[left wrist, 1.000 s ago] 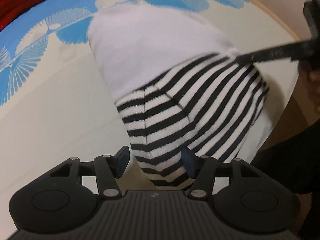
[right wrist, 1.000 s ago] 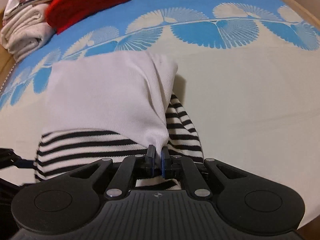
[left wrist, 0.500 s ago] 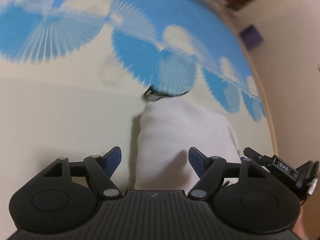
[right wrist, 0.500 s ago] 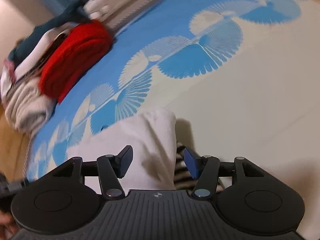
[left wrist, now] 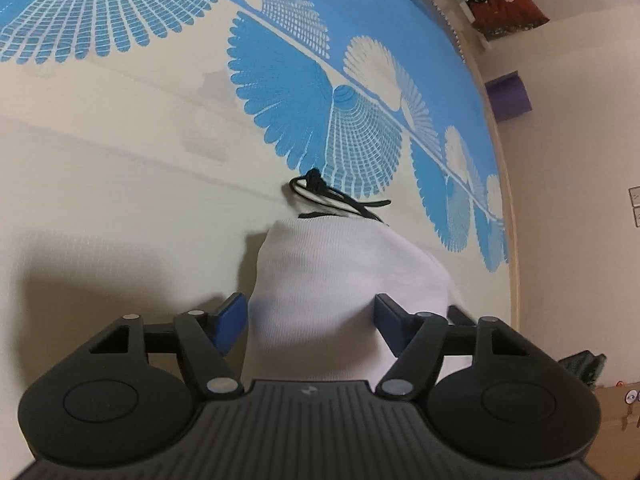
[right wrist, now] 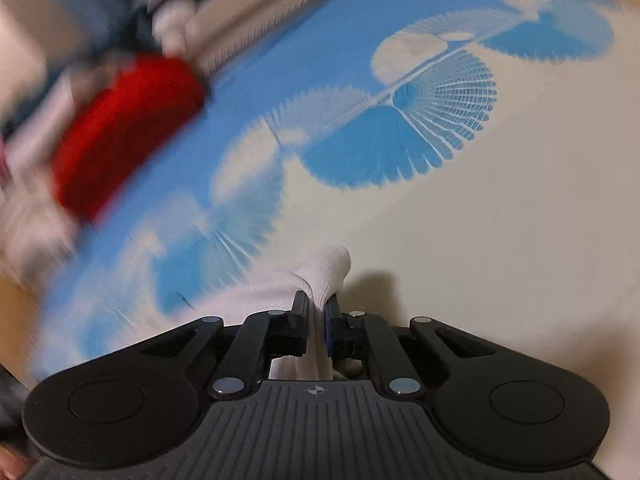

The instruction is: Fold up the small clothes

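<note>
The left tongs point(left wrist: 308, 322) stand wide apart in the lower middle of the frame, the white garment point(left wrist: 344, 280) between them but not pressed; a bit of black-and-white stripe point(left wrist: 320, 196) shows at its far edge, on the blue-and-cream patterned cloth point(left wrist: 120, 140); the right tongs point(right wrist: 316, 312), which have just been closing, are clenched on a fold of the white garment point(right wrist: 324, 272); a red bundle point(right wrist: 124, 128) lies blurred at upper left.

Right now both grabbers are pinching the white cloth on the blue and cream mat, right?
Not both. The right gripper is pinching the white cloth; its jaws have just closed on it, as the right wrist view shows. In the left wrist view the left gripper is open, straddling the cloth on the blue and cream mat.
</note>
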A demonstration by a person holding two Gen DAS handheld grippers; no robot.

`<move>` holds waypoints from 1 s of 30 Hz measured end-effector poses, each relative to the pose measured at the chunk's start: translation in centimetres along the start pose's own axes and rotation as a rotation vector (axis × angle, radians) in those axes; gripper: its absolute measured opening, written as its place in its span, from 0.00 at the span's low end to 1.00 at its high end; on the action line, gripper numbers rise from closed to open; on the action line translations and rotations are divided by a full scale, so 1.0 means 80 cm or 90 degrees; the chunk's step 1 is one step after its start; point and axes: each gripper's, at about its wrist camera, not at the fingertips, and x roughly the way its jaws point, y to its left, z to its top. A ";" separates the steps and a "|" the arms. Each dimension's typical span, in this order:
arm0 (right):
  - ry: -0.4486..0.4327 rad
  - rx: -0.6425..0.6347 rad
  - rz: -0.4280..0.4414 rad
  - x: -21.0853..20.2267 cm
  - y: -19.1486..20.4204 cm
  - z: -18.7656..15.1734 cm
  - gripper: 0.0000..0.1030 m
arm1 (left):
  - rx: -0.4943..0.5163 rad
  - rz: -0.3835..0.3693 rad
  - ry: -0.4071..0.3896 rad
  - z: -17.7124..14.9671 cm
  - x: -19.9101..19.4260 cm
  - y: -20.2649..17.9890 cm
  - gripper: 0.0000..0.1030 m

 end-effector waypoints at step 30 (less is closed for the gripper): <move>0.023 0.047 0.181 -0.009 0.051 -0.021 0.06 | 0.194 0.065 -0.196 0.022 -0.110 -0.034 0.57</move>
